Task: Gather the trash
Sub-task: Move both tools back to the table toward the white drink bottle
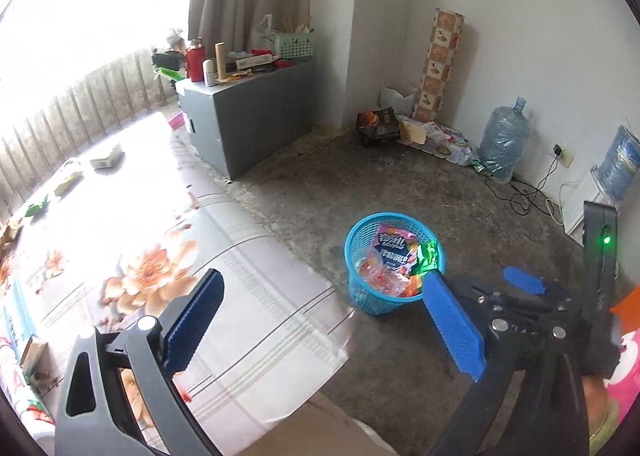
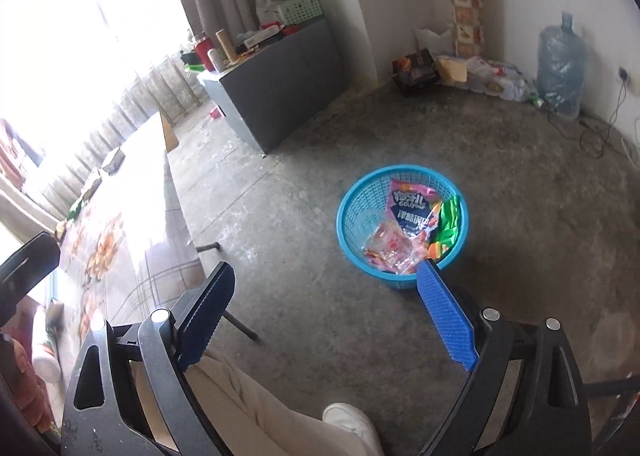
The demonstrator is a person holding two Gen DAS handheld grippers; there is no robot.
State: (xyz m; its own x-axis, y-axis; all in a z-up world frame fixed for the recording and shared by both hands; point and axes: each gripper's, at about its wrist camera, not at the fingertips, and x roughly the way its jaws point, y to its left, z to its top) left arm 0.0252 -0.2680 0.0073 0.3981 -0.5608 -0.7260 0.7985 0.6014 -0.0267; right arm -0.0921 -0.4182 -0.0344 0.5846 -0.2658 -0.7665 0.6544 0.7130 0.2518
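I am holding two hand-held grippers, the left gripper [image 1: 320, 320] and the right gripper [image 2: 324, 312], both standing wide apart with nothing between them. Beyond, one round blue plastic mesh basket [image 2: 352, 212] is sitting on the grey concrete floor [image 2: 280, 192], containing three crumpled snack wrappers [image 2: 412, 212]. Farther away two large water bottles [image 1: 504, 140] are standing by the wall.

Left gripper [image 1: 320, 312] held tilted downward, jaws spread wide, nothing between. Right gripper [image 2: 324, 300] likewise angled down, jaws wide apart, empty.
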